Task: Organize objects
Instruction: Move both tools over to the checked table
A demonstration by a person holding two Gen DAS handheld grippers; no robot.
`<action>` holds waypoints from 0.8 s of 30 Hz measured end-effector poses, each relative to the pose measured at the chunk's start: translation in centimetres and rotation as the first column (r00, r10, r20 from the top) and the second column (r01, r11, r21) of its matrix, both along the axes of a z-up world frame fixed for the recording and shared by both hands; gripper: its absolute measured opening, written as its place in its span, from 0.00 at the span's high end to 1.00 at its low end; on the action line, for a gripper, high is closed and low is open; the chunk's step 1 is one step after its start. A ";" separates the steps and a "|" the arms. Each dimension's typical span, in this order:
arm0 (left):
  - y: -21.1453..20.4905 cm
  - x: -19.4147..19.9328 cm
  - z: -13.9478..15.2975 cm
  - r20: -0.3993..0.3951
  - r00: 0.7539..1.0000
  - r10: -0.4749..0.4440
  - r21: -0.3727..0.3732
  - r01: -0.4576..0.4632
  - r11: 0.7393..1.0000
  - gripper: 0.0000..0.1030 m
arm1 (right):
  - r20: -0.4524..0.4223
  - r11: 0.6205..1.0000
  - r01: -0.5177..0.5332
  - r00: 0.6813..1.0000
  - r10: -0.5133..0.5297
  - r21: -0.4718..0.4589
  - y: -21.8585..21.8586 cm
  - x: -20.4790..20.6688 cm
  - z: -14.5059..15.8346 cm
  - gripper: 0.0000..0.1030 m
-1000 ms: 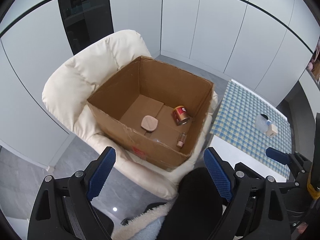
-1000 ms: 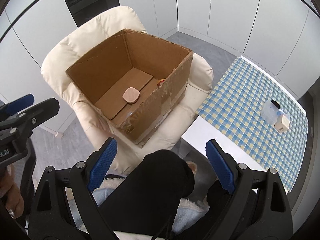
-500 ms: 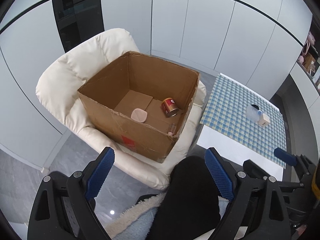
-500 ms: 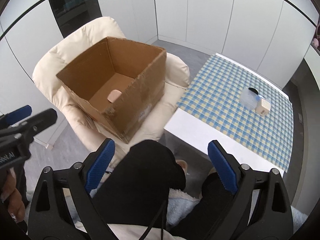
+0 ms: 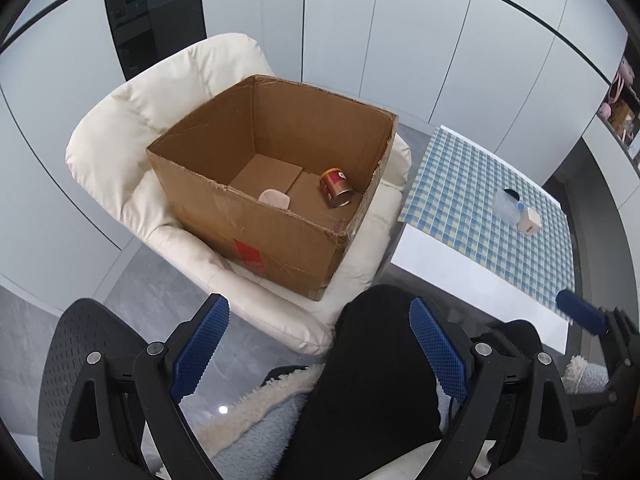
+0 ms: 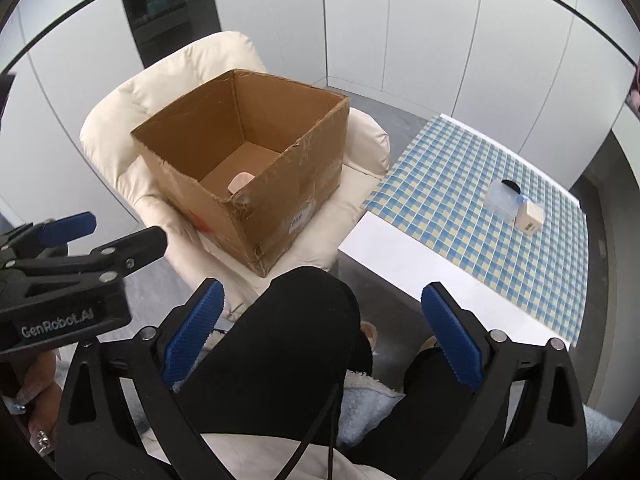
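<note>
An open cardboard box (image 5: pixel 280 236) sits on a cream armchair (image 5: pixel 132 140). Inside it lie a red can (image 5: pixel 336 188) on its side and a pink pad (image 5: pixel 274 199); the pad also shows in the right wrist view (image 6: pixel 241 181). A clear plastic container (image 5: pixel 505 203) and a small beige box (image 5: pixel 529 224) stand on the blue checked tablecloth (image 5: pixel 472 200). My left gripper (image 5: pixel 318 346) is open and empty, well short of the box. My right gripper (image 6: pixel 324 334) is open and empty above the person's black-clad knee (image 6: pixel 304 320).
The cardboard box (image 6: pixel 256 176) and the table (image 6: pixel 400 264) with the beige box (image 6: pixel 528 220) show in the right wrist view. The left gripper's body (image 6: pixel 68 264) is at that view's left. White cabinet walls stand behind. Grey floor lies at left.
Both grippers have drawn back and up from the box, which looks smaller and farther now. The small bottle seen in the box earlier is hidden behind its near wall.
</note>
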State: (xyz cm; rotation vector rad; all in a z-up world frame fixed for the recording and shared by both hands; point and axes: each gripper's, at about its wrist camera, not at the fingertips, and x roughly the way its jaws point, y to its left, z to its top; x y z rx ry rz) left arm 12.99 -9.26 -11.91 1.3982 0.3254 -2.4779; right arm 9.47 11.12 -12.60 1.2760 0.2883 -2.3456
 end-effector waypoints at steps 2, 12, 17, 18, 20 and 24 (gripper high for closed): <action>0.1 0.2 0.0 0.005 1.000 -0.005 -0.012 0.006 1.000 0.10 | 0.018 1.000 -0.004 1.000 0.004 -0.003 -0.1 0.2 -0.1 0.02; 0.2 1.2 -0.5 -0.006 1.000 0.004 0.006 -0.004 1.000 0.10 | 0.069 1.000 0.009 0.998 -0.010 0.022 0.9 0.8 -1.2 0.02; -0.1 1.4 -0.5 -0.014 1.000 0.021 0.044 -0.021 0.999 0.10 | 0.064 1.000 0.009 0.998 -0.011 0.021 1.2 0.9 -1.1 0.02; -0.1 1.4 -0.5 -0.016 1.000 0.022 0.045 -0.021 0.999 0.10 | 0.062 1.000 0.007 0.998 -0.009 0.023 1.1 0.9 -1.1 0.02; 0.0 1.4 -0.4 -0.018 1.000 0.020 0.039 -0.019 0.999 0.10 | 0.061 1.000 0.001 0.998 -0.002 0.024 1.0 1.0 -1.0 0.02; 0.5 1.3 -0.3 -0.014 1.000 0.003 0.021 -0.002 1.000 0.10 | 0.060 1.000 -0.018 0.998 0.017 0.022 0.6 1.2 -0.9 0.02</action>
